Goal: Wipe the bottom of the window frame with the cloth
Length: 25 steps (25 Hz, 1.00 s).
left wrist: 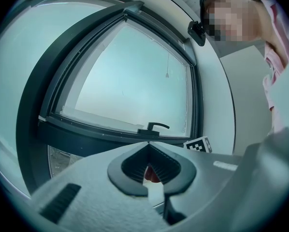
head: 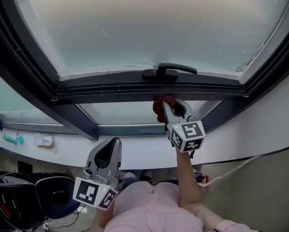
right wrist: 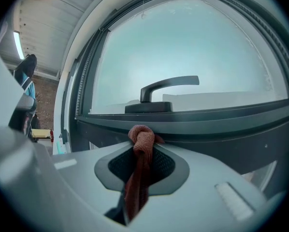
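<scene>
my right gripper (head: 169,106) was clamped tight on the reddish cloth (right wrist: 140,146). the cloth's knotted end poked out past the jaw tips and lay against the bottom rail of the window frame (right wrist: 217,122), just below the black handle (right wrist: 164,94). the rest of the cloth hung down between the jaws. my left gripper (head: 110,151) sat lower and to the left, well apart from the frame, its jaw tips closed together and empty.
</scene>
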Available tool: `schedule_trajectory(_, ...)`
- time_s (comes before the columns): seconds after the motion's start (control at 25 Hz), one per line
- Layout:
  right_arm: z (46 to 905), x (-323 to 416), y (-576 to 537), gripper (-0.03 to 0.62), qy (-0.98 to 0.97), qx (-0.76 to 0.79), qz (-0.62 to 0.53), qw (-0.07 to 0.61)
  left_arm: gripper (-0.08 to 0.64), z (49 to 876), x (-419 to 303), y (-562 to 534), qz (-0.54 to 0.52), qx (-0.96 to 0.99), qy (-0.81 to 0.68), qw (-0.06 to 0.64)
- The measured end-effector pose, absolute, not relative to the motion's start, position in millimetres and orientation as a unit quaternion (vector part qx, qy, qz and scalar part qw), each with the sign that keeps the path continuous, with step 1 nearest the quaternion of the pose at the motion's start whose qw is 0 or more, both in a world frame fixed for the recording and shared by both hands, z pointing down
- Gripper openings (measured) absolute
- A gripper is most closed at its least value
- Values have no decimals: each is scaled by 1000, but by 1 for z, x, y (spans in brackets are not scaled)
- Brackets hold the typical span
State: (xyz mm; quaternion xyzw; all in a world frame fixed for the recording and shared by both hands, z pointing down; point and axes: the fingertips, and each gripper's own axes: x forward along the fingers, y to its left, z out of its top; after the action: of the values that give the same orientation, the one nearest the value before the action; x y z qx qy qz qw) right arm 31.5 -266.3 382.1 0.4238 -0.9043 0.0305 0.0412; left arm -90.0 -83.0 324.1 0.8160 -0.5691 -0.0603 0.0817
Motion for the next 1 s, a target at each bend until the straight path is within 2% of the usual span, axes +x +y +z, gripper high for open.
schedule_trajectory(0.16, 376, 61, -251, 58, -898, 437, 34, 35, 1, 326, -90, -87, -60, 817, -567, 85)
schedule_trajectory(0.36, 341, 105, -241, 58, -878, 479, 18, -13, 0, 326, -84, -92, -59, 826, -554, 85)
schedule_trajectory(0.68, 257, 144, -245, 58, -816, 557, -102, -111, 0, 323, -78, -96, -65, 833, -544, 84)
schedule_trajectory(0.8, 246, 123, -256, 58, -838, 527, -108, -88, 0, 324, -81, -96, -66, 832, -544, 85)
schedule_trajectory(1.0, 263, 89, -278, 58, -854, 510, -98, 22, 2, 326, -98, -94, -71, 829, -547, 89)
